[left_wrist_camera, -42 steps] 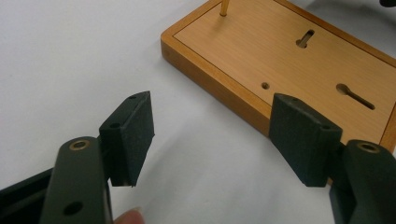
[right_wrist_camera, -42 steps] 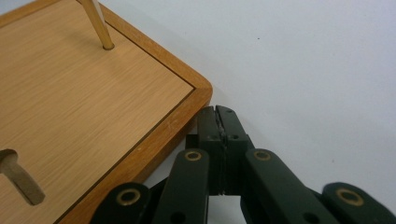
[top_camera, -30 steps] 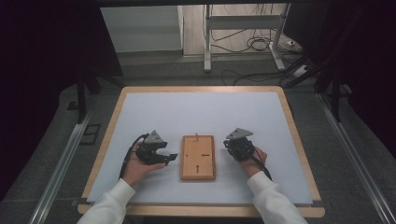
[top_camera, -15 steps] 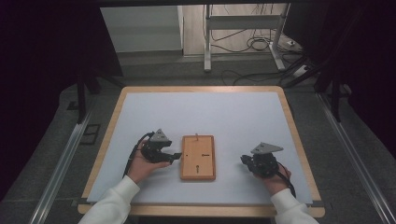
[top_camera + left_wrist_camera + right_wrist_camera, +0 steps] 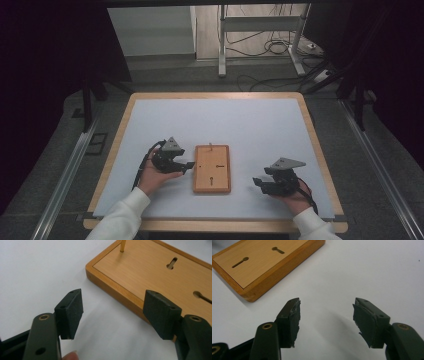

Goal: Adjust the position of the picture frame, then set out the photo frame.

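**Currently: both grippers sitting open beside the wooden board**

High view: the wooden board (image 5: 212,168) is lying flat on the white table (image 5: 215,120), near the person's edge, roughly centred. A thin peg (image 5: 211,146) is standing upright at its far end. The left gripper (image 5: 186,165) is resting just beside the board's left edge, jaws pointing at it. The right gripper (image 5: 257,183) is sitting well apart from the board's right edge, jaws pointing toward it. White sleeves are coming in from the bottom.

Left gripper view: the left gripper (image 5: 112,312) is holding its jaws wide apart, nothing between them but table. The board (image 5: 155,277) is lying just ahead, its near edge running behind the right pad; whether that pad is touching it, can't tell. The peg (image 5: 122,245) is standing at the board's far corner, with two keyhole slots (image 5: 172,263) showing in the top face. A fingertip is peeking in at the bottom edge.

Right gripper view: the right gripper (image 5: 326,315) has just been opening; jaws are standing apart, bare table between them. Pads are looking ragged at the edges. The board (image 5: 262,262) is lying off to the upper left, apart from the jaws, both slots (image 5: 240,262) showing.
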The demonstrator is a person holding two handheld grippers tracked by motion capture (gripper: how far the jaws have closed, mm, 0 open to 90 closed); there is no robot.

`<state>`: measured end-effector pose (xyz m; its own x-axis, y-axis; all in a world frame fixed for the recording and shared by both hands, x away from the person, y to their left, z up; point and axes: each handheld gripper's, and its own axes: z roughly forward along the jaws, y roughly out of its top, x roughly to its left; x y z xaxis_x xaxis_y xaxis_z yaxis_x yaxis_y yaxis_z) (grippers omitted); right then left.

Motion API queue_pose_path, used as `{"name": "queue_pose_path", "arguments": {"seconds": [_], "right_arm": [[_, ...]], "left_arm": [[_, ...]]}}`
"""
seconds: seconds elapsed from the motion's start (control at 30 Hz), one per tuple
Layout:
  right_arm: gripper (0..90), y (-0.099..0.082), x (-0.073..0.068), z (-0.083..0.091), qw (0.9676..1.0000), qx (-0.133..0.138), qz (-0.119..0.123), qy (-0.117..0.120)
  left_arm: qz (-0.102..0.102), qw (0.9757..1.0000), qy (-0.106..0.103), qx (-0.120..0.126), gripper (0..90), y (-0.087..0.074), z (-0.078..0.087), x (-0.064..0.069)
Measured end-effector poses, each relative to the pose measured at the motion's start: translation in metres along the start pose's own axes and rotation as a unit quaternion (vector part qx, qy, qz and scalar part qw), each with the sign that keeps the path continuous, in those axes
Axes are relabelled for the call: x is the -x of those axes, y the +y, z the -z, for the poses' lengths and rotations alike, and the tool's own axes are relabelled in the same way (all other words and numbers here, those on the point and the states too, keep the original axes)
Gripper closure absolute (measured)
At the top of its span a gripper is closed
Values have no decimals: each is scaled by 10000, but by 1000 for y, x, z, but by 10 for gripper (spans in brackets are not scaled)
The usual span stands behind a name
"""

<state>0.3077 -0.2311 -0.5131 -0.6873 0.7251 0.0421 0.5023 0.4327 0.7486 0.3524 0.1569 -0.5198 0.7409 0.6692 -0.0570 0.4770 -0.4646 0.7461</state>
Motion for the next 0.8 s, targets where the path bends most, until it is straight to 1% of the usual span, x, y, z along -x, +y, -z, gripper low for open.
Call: {"name": "queue_pose_path", "arguments": {"seconds": [0.1,0.2,0.23,0.3,0.37,0.43,0.57,0.6,0.67,0.73,0.8], "right_arm": [[372,0,-2,0,10000,11,22,9],[372,-1,-3,0,10000,-30,14,36],[372,-1,-3,0,10000,-26,56,44],[372,-1,-5,0,9999,-24,104,47],[370,-1,-5,-1,9999,-27,105,37],[369,-1,-7,-1,9999,-68,96,-11],[369,-2,-10,-1,9999,-85,110,-31],[369,-2,-13,-1,9998,-99,176,-52],[369,-2,-14,-1,9997,-92,217,-60],[369,-1,-14,0,9997,-87,209,-65],[369,-2,-13,0,9998,-75,200,-65]], "left_arm": [[-35,10000,-21,70,316,3,0,-1],[-21,9999,-14,127,316,6,0,-1],[-2,9999,-30,134,316,7,0,-2],[-26,9999,-54,145,315,9,-1,-2],[-18,9999,-79,122,323,11,-3,-4],[50,9998,-138,128,326,15,-7,-6],[32,9997,-179,146,331,21,-13,-7],[19,9997,-186,144,331,22,-16,-7],[3,9997,-214,133,330,24,-21,-6],[17,9995,-268,142,331,28,-27,-5],[17,9995,-266,145,333,30,-29,-5]]}}
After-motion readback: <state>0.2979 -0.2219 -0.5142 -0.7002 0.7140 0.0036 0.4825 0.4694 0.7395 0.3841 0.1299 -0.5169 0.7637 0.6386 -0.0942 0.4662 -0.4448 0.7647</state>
